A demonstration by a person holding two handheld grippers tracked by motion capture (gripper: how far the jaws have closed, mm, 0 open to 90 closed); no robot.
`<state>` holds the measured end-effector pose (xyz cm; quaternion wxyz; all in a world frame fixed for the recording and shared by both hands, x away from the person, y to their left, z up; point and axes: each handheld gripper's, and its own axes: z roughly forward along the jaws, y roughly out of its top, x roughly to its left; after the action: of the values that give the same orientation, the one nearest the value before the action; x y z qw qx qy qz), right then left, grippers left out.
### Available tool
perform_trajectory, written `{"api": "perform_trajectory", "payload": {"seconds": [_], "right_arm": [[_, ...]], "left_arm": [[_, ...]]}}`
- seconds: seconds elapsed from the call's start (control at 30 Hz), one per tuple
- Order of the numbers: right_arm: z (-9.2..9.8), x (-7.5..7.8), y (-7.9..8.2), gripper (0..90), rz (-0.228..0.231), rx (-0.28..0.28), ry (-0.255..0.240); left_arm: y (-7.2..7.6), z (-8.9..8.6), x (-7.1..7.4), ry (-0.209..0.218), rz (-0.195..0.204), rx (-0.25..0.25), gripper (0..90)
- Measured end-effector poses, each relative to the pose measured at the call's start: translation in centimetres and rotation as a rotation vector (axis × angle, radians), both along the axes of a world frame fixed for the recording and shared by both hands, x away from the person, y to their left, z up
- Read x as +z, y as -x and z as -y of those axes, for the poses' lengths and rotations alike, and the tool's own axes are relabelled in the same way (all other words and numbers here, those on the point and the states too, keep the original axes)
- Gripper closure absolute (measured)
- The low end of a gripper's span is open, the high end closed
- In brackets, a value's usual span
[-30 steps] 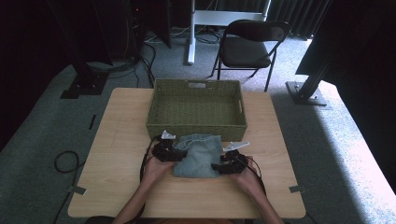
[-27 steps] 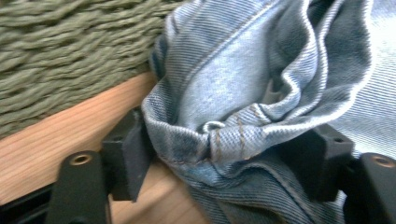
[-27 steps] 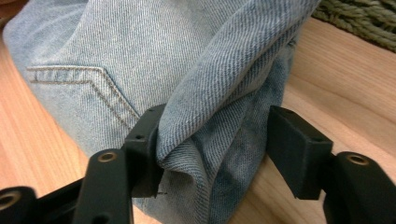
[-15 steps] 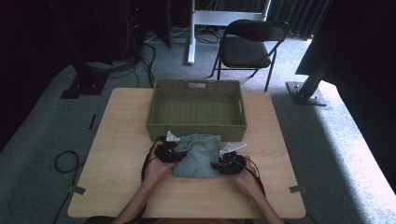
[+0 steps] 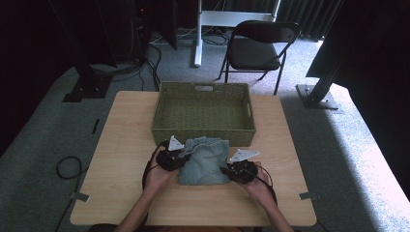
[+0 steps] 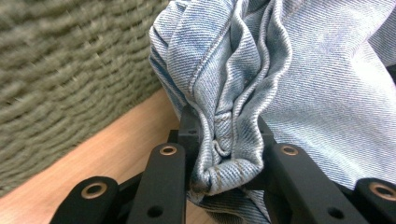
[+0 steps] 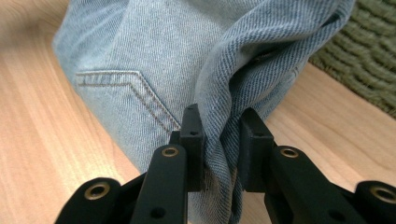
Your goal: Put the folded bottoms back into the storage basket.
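A folded pair of light-blue denim jeans point(image 5: 205, 162) lies on the wooden table point(image 5: 121, 145) just in front of a woven olive basket point(image 5: 203, 131). My left gripper point(image 5: 183, 157) is at the cloth's left edge. Its jaws have just been closing and are shut on a bunched fold of denim point(image 6: 233, 93). My right gripper point(image 5: 227, 170) is at the right edge. Its jaws have also just been closing and pinch a fold of the jeans point(image 7: 219, 84) beside a stitched back pocket point(image 7: 126, 79). The gripped edges are raised a little off the table.
The basket is empty and its wall point(image 6: 70, 60) stands close behind the jeans. A folding chair point(image 5: 258, 48) and stand legs are on the carpet beyond the table. Bare tabletop point(image 7: 37, 140) lies left and right of the hands.
Both grippers have closed onto the sides of the jeans and risen slightly. The cloth has bunched up between them and shifted a little toward the basket.
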<state>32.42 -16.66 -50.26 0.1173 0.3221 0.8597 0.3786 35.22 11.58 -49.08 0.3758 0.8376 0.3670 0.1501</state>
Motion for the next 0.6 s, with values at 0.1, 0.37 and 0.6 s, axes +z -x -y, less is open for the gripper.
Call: {"api": "perform_trajectory", "payload": {"seconds": [0.1, 0.37, 0.6], "right_arm": [[0.2, 0.6, 0.3, 75.7, 0.016, 0.006, -0.012], [0.6, 1.6, 0.7, 75.6, 0.040, 0.008, -0.029], [0.8, 2.5, 0.9, 75.5, 0.063, 0.006, -0.045]], "left_arm": [[0.4, -0.1, 0.6, 0.005, 0.015, -0.003, 76.0], [0.7, -0.2, 1.4, 0.025, 0.031, -0.004, 75.9], [1.2, -0.3, 2.9, 0.036, 0.055, -0.010, 76.0]]}}
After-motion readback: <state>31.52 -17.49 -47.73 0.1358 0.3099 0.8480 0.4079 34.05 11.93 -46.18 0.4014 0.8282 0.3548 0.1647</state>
